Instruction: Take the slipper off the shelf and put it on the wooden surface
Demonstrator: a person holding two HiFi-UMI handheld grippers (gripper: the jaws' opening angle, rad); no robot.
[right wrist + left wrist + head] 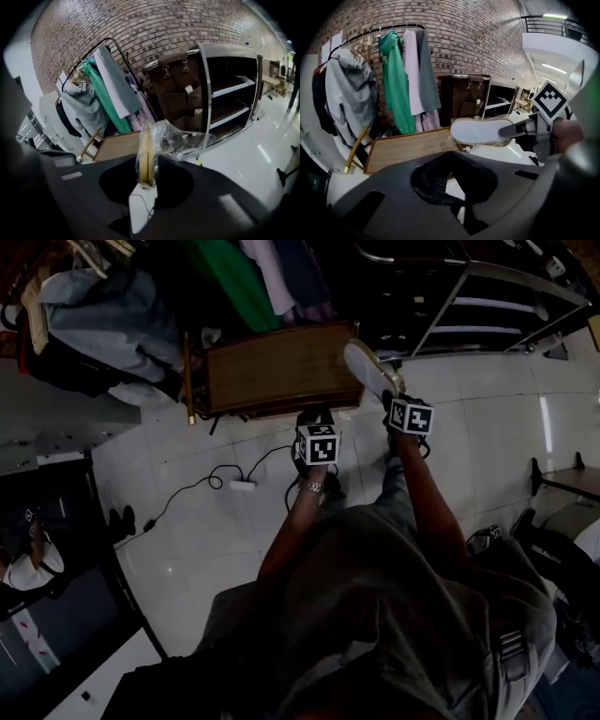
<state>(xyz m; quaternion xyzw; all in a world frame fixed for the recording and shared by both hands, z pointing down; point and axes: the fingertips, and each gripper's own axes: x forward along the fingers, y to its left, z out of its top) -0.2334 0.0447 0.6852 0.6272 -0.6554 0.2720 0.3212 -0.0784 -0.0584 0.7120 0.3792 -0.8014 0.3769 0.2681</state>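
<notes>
Over the right-hand end of the flat brown wooden worktop [272, 367] hangs the pale slipper with a white sole and yellowish edge [371, 369]. We carry it sole-out in clear, crinkled plastic wrapping [183, 137], toe towards the wood. It is off the shelf and, as far as we can judge, not yet resting on anything.

We have the right tool [516, 130] clamped on the slipper's heel end. Its own view shows the slipper edge-on between the jaws. Pinching it across its thin side gives us a firm hold on something soft and slippery in its wrap.

We keep the left tool [316, 420] just beside it and lower. Its jaws look drawn together with nothing between them, so it is spare for this move and out of the slipper's way.

Further out, the metal-framed open shelf unit [232, 96] stands to the right against the red brick wall [464, 33]. A clothes rail with a green garment [396, 82] and grey coats hangs behind the worktop.

Bare wood lies ahead. What remains, we think, is to lower the slipper flat and let go.
</notes>
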